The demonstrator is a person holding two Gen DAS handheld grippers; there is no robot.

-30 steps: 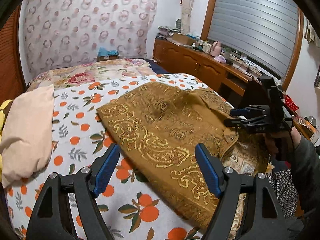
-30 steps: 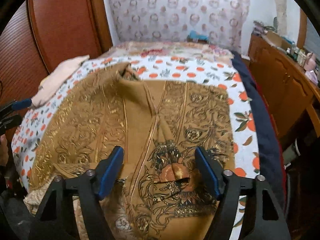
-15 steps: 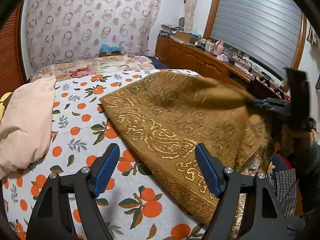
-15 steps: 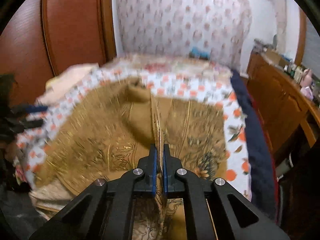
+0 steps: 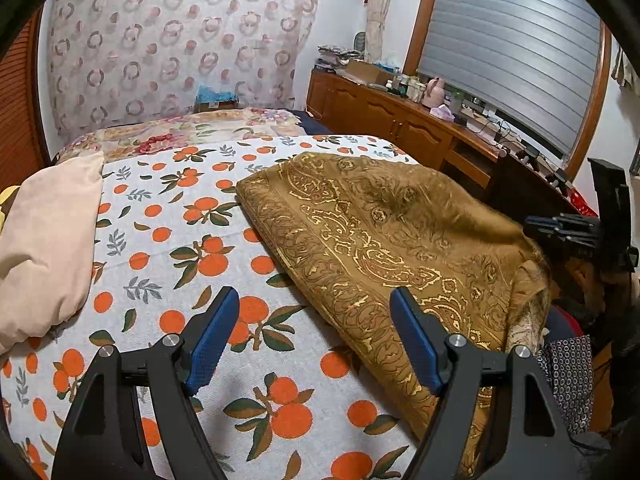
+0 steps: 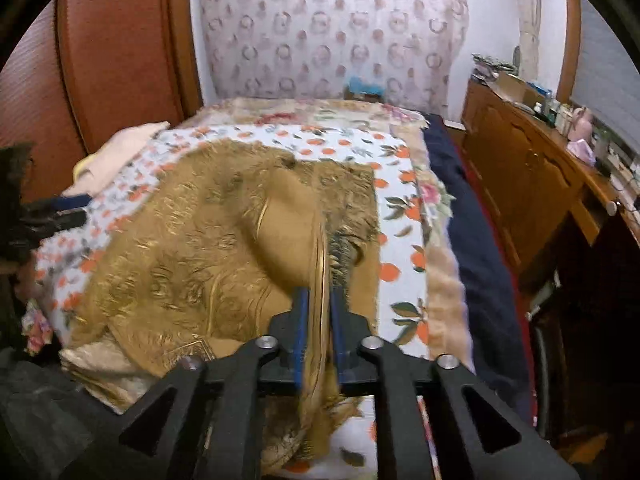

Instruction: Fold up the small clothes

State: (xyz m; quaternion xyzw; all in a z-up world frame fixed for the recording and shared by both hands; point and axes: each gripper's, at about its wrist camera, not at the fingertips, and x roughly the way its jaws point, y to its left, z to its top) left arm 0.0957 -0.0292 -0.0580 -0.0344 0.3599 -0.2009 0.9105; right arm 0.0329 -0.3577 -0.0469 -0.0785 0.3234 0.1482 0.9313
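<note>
A brown garment with gold paisley print lies spread on the bed, its near edge hanging over the bed's side. My left gripper is open and empty, hovering over the orange-print sheet beside the garment's left edge. My right gripper is shut on a fold of the garment and holds it lifted above the rest of the cloth. The right gripper also shows at the right edge of the left wrist view.
A beige pillow lies at the bed's left side. A wooden sideboard with bottles and clutter runs along the right wall. A wooden panel stands left of the bed. A dark blue blanket lines the bed's right edge.
My right gripper closed on a fold of the brown garment and has lifted it up and forward over the cloth. My left gripper stayed open and drew back slightly to the left.
</note>
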